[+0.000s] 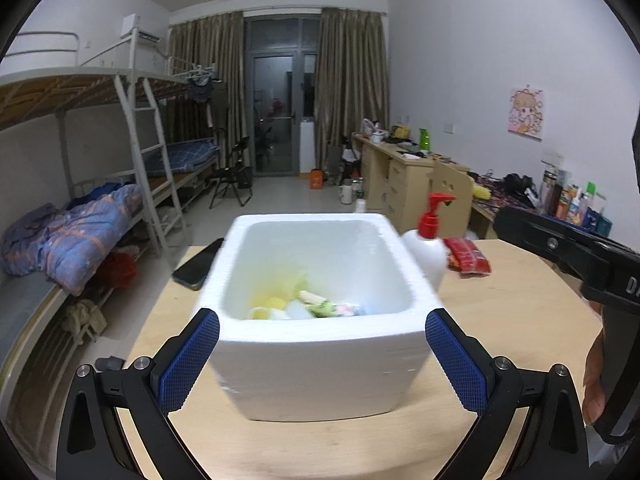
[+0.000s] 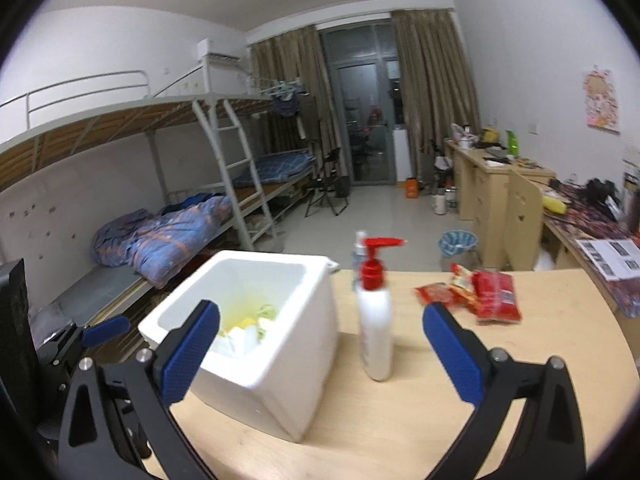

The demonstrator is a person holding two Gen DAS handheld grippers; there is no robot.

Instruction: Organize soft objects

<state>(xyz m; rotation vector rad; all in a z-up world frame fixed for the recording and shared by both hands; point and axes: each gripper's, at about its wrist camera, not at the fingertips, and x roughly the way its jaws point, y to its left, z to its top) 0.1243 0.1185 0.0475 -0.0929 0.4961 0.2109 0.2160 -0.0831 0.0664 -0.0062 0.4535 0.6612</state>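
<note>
Dormitory bunk beds [image 1: 132,152] and brown curtains fill the background behind a pale wooden desk [image 1: 512,320]. Left tongs [image 1: 322,336] stand spread wide and hold nothing; directly ahead of them, spanning the gap between their blue-padded fingers [image 1: 192,356], sits a white rectangular foam box [image 1: 320,368] — in its bottom lie small soft yellow, green and white objects [image 1: 308,304], blurred. Right tongs [image 2: 320,334] are likewise wide and empty; the foam box [image 2: 280,360] lies ahead toward their left finger, and a white pump bottle with a red nozzle [image 2: 376,320] stands upright between the fingers, beside the box. Red snack packets [image 2: 480,294] lie farther off, beyond the right finger. Beyond the left tongs' left finger — beside the box — rests a dark phone [image 1: 198,258].
</note>
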